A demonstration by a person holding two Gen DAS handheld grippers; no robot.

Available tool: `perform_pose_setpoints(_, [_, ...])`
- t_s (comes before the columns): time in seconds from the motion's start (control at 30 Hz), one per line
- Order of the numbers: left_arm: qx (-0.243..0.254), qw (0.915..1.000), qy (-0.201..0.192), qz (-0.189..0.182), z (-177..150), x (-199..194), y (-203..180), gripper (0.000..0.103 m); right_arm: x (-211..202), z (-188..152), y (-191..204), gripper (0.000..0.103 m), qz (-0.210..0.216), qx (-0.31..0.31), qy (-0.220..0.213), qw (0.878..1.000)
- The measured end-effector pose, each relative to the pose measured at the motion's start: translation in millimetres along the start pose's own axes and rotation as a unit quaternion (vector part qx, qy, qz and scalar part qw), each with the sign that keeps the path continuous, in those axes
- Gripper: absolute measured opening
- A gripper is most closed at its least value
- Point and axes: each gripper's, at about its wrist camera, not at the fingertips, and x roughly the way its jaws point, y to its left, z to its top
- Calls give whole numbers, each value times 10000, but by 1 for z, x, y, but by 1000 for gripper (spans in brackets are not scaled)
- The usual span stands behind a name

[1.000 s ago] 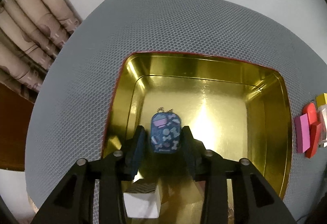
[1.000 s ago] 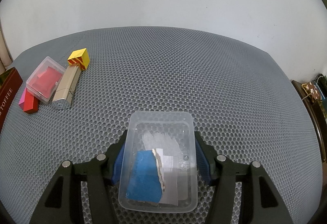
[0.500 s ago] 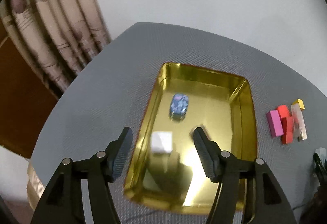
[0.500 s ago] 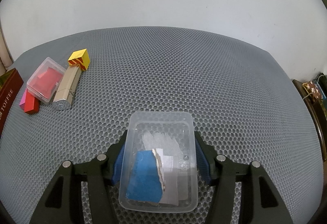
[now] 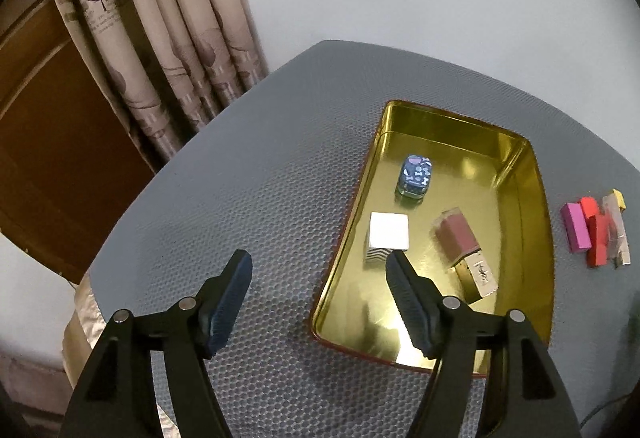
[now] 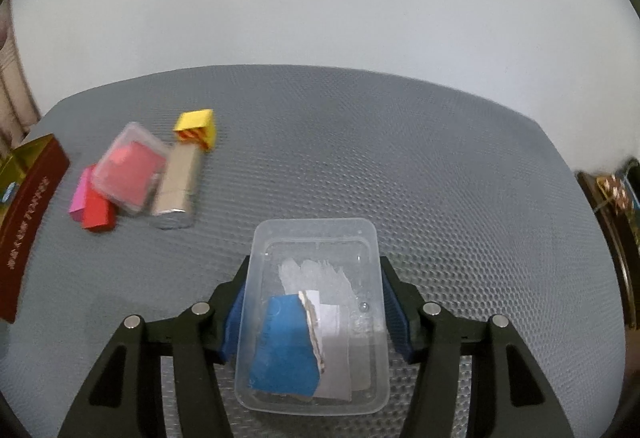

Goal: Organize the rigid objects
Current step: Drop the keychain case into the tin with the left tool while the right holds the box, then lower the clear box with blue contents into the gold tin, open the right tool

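My left gripper (image 5: pixel 318 258) hangs above the grey mat at the near-left corner of the gold tin tray (image 5: pixel 536 198). Its jaws are opening and nothing is between them. In the tray lie a blue patterned tin (image 5: pixel 416 174), a white box (image 5: pixel 389 232) and a pink-and-gold box (image 5: pixel 460 238). My right gripper (image 6: pixel 314 278) is shut on a clear plastic box (image 6: pixel 316 246) that holds blue paper (image 6: pixel 284 350) and white scraps. Left of it lies a cluster: a yellow cube (image 6: pixel 196 122), a clear case with red inside (image 6: pixel 130 164), a gold box (image 6: pixel 178 186), and red (image 6: pixel 98 212) and pink (image 6: pixel 78 194) blocks.
The same cluster of blocks (image 5: pixel 596 234) lies right of the tray in the left wrist view. Curtains (image 5: pixel 160 38) and a brown wooden panel (image 5: pixel 48 158) stand beyond the mat's left edge. The tray's red outer wall (image 6: pixel 28 206) shows at the far left of the right wrist view.
My left gripper has let go of the blue tin, widened, and pulled back up and to the left out of the tray. My right gripper has shifted a little with the clear box still in it.
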Motion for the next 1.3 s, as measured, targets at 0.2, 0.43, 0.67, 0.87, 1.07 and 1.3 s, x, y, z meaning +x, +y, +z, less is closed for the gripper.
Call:
perform_pose_setpoints(0.2, [32,10000,25,-1,-1,3,3,68,-18,12,39,58,205,-314,-91,9993])
perform_pose_setpoints(0.43, [-112,9999,32,-43,2,5,9,68,-38,27,95,58,631,-687,-217,9954])
perform_pose_setpoints(0.67, [-237,9997,39,53,4,7,16,70,-62,39,160,58,1111,-1118,-323,9870])
perform_pose_setpoints(0.87, [-397,9991,16,138,5,7,25,72,-68,56,205,58,1505,-1444,-309,9775])
perform_pose_setpoints(1.07, [-697,9971,113,267,7,11,43,72,-69,67,250,58,1771,-1683,-293,9692])
perform_pose_setpoints(1.3, [-951,9942,201,460,8,14,64,73,-55,80,292,58,1886,-1894,-199,9634])
